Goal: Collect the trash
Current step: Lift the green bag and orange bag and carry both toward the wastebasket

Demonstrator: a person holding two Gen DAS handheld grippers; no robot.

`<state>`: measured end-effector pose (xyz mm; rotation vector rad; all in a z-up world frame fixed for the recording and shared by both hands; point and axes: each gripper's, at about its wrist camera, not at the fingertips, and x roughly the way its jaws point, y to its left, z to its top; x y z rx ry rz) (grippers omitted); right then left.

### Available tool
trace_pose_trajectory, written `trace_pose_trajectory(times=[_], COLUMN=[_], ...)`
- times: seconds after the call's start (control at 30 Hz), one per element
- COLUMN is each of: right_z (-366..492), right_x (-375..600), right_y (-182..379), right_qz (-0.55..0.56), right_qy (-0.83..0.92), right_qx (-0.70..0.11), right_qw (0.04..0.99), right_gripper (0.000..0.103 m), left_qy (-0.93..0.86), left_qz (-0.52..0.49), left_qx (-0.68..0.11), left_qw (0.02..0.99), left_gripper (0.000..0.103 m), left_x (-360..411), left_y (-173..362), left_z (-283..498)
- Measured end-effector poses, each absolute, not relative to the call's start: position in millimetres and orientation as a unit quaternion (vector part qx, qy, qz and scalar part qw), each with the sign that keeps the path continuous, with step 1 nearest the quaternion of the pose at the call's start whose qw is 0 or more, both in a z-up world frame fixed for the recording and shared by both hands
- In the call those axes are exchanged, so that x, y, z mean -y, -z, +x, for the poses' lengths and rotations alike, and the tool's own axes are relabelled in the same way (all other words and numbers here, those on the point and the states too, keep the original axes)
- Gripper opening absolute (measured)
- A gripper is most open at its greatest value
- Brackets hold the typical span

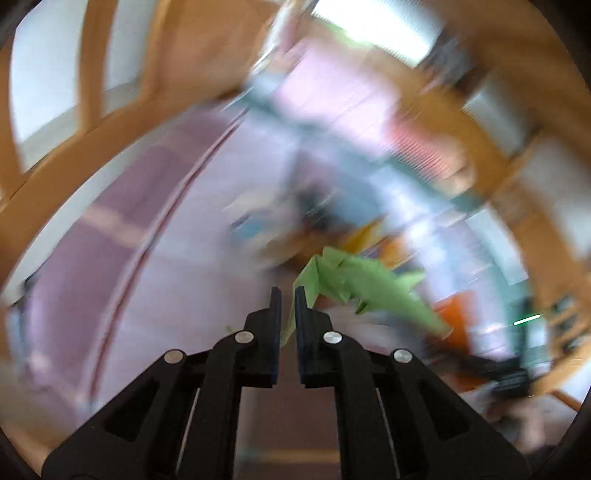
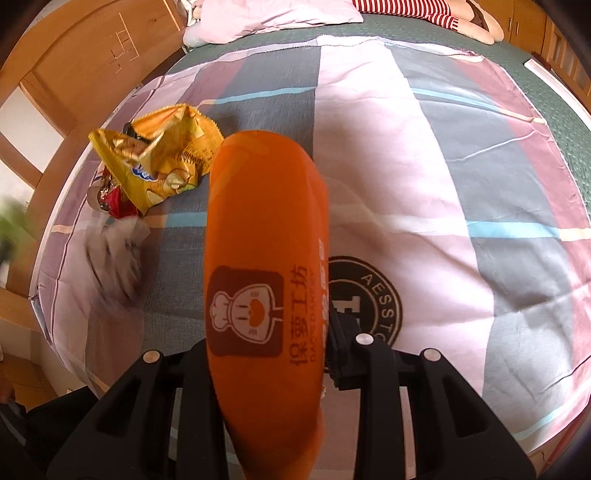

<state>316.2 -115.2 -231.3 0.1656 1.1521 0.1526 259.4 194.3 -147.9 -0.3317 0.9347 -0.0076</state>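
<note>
My left gripper (image 1: 287, 295) is shut on a crumpled green paper (image 1: 354, 284) that sticks out to the right of its fingertips; the view is motion-blurred. My right gripper (image 2: 325, 321) is shut on an orange plastic bag (image 2: 266, 258) with a brown logo, held above the bed. On the bedspread (image 2: 424, 147) to the left lie a crumpled yellow snack wrapper (image 2: 162, 158), a red wrapper (image 2: 118, 203) under it, and a blurred grey-white crumpled piece (image 2: 114, 262). A green blur (image 2: 11, 225) shows at the left edge.
A wooden bed frame (image 2: 74, 92) curves round the left side. Pillows (image 2: 266, 14) and a striped stuffed toy (image 2: 424, 11) lie at the far end of the bed. Wooden cabinets (image 2: 554, 33) stand at the far right.
</note>
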Motion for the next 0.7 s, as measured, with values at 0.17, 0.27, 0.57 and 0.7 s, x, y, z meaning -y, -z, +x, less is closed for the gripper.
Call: trace_pose_trajectory(times=[0.17, 0.27, 0.57, 0.7], right_z=[314, 310, 276, 266], right_x=[110, 109, 121, 130], right_y=[229, 223, 186, 183], right_qz=[0.073, 0.072, 0.068, 0.082], right_qy=[-0.074, -0.075, -0.077, -0.077], right_qx=[-0.540, -0.531, -0.492, -0.493], right_qw=[0.835, 0.841, 0.864, 0.863], right_gripper=[0.031, 0.031, 0.031, 0.031], left_qy=[0.061, 0.047, 0.061, 0.099], left_qz=[-0.285, -0.251, -0.249, -0.292], left_qx=[-0.532, -0.500, -0.450, -0.457], left_qw=[0.795, 0.828, 0.855, 0.834], left_gripper=[0.008, 0.008, 0.044, 0.088], left_x=[-208, -206, -197, -186], left_y=[194, 177, 165, 184], left_z=[270, 268, 265, 295])
